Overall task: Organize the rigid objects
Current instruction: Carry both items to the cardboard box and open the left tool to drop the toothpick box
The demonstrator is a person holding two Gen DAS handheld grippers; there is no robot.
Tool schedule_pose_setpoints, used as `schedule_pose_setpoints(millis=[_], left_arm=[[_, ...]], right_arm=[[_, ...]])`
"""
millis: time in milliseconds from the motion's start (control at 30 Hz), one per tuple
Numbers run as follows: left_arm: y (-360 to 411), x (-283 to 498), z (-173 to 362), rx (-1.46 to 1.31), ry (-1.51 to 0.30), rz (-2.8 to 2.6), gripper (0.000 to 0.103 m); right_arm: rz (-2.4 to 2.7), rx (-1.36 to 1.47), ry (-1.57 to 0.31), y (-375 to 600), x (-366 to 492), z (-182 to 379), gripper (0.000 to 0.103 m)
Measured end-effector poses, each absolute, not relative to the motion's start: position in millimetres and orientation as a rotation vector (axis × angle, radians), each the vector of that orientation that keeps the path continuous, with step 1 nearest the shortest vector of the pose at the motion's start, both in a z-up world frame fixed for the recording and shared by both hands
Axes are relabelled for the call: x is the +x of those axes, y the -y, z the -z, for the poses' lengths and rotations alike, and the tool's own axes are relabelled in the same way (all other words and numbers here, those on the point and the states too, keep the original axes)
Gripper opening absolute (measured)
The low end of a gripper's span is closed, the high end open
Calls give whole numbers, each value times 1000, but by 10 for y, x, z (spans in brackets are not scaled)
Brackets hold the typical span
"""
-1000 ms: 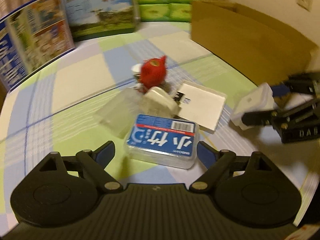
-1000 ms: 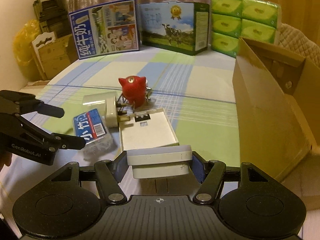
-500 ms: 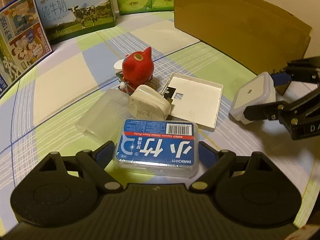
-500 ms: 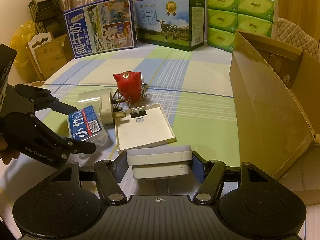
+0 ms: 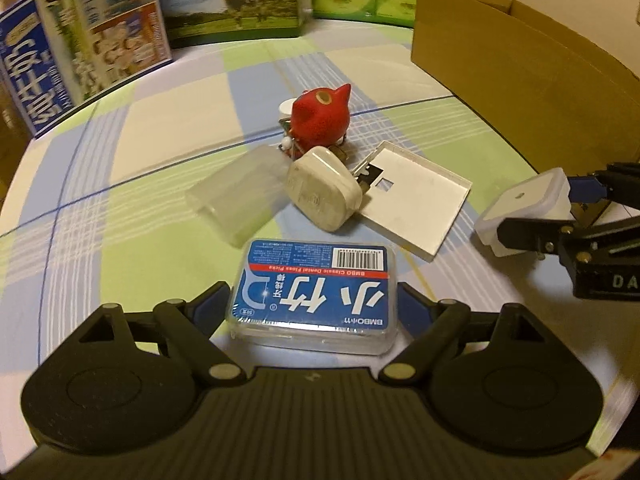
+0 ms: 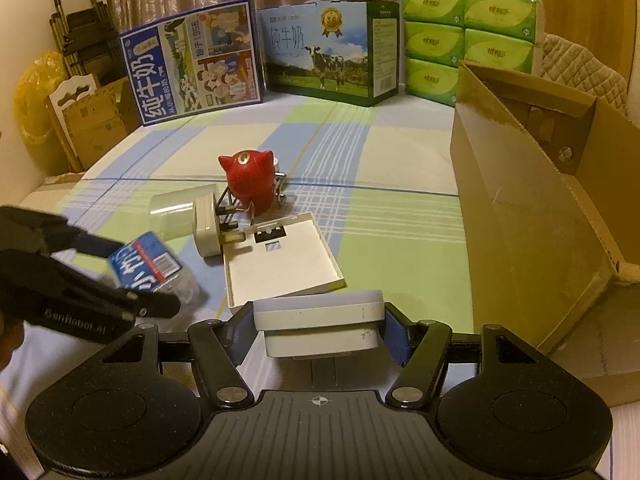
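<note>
A blue-labelled clear box of floss picks [image 5: 316, 292] sits between the pads of my left gripper [image 5: 314, 298], which press on its two short sides. In the right wrist view that box [image 6: 150, 262] is tilted and blurred inside the left gripper [image 6: 144, 276]. My right gripper [image 6: 320, 320] is shut on a white square adapter [image 6: 320, 312], held just above the checked cloth. The left wrist view shows the same adapter [image 5: 524, 204] in the right gripper [image 5: 536, 208] at the right edge.
Beyond the box lie a clear plastic case [image 5: 240, 200], a white plug [image 5: 324, 192], a red figurine [image 5: 320, 118] and a flat white square tray [image 5: 412, 208]. An open cardboard box [image 6: 532, 200] stands at the right. Milk cartons [image 6: 192, 64] and green tissue packs [image 6: 468, 36] line the back.
The left gripper's pads have come in against the floss pick box, and the box now looks tilted off the cloth. The right gripper keeps the adapter where it was.
</note>
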State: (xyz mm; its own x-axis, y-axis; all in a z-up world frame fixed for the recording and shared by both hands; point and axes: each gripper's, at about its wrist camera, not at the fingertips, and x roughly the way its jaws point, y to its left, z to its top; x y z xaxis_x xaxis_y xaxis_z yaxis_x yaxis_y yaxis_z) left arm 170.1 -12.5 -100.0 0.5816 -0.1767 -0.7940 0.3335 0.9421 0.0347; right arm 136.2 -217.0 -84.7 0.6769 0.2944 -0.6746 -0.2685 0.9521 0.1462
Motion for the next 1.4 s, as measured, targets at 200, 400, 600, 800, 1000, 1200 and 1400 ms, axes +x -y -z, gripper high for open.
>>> schedule_pose_setpoints(millis=[200,400,600,800,1000,1200,1400], left_arm=[[117,1516,870,128,-898,233,85],[85,1372,660,63,-894,189,85],[88,1223,355,41,-861,171,85],[183,1073,93,50,-831,179,85],[354,930,-145,50,-792,206,85],[572,838,-348,50,-758,251,85],[879,850,-468,61,-739,313,85]], right_arm=[[-328,45,-747,2157,1341,805,62],[-338,51,-724,2137,1290,687,62],[-340,83,-710,2155,1141,482,62],[-317,115,-675,2246,988,177,62],[-279,130,-641,2441,819,-114,62],[-227,148,-602,2720,693,-348,62],[-154,175,-578,3095,627,-514,62]])
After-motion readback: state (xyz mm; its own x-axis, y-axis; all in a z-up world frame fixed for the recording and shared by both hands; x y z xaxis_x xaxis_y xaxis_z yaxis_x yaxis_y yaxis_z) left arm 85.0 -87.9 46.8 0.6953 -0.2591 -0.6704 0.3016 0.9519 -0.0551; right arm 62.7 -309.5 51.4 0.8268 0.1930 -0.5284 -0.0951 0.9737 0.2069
